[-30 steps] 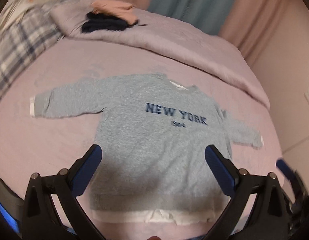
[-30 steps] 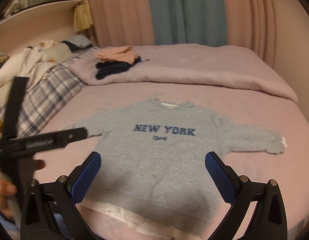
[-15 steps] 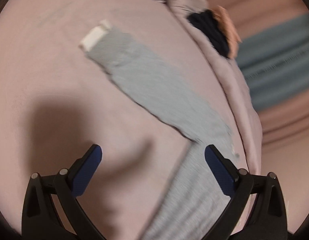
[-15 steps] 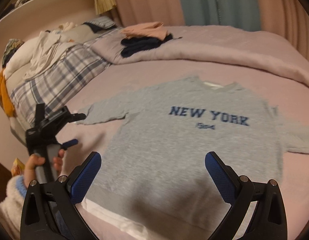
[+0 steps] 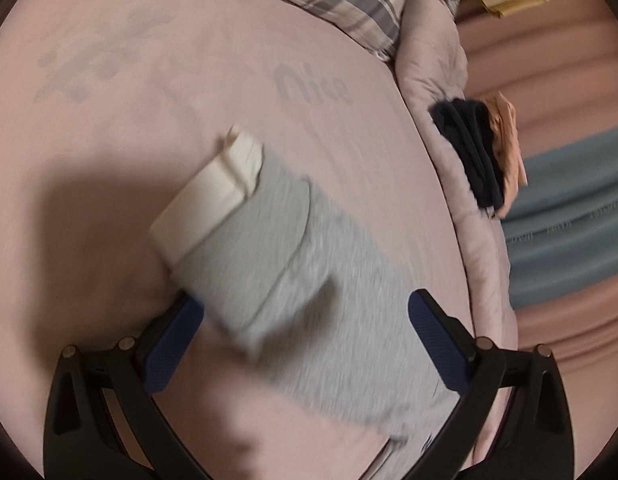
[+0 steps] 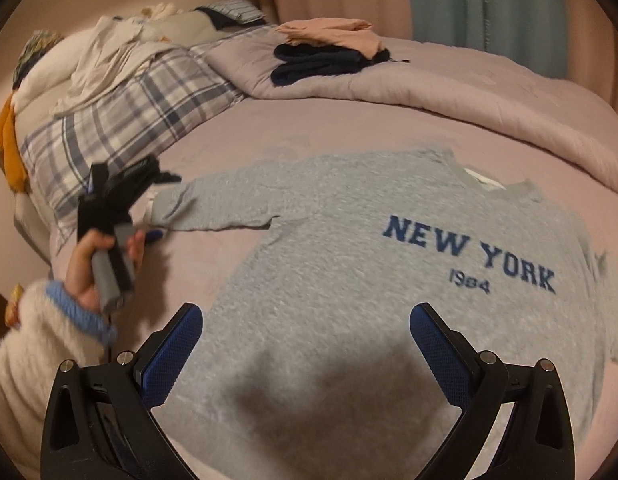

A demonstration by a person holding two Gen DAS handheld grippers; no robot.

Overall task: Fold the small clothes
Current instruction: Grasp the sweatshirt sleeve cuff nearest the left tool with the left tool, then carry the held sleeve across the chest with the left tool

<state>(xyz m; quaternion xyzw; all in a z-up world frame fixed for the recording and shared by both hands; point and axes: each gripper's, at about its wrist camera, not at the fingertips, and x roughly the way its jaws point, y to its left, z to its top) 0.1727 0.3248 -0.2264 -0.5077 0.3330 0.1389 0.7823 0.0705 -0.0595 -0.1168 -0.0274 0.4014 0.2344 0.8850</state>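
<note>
A small grey "NEW YORK 1984" sweatshirt [image 6: 389,288] lies flat, front up, on the pink bed sheet [image 6: 237,140]. My right gripper [image 6: 305,344] is open and empty, hovering over its lower body. My left gripper [image 5: 305,336] is open, low over the left sleeve [image 5: 309,280], with the white cuff [image 5: 209,204] just ahead of the fingers. The sleeve lies between the jaws, which are not closed on it. In the right wrist view the left gripper [image 6: 149,208] shows at the sleeve's end, held in a hand.
A folded navy garment [image 6: 317,62] and a peach one [image 6: 329,32] lie on the pink duvet [image 6: 469,92] at the back. A plaid pillow [image 6: 129,120] and piled bedding [image 6: 109,52] lie on the left. Curtains [image 6: 489,4] hang behind.
My left gripper has swung away from the sweatshirt's body and closed in low on the left sleeve's cuff. My right gripper has moved closer over the sweatshirt's lower body.
</note>
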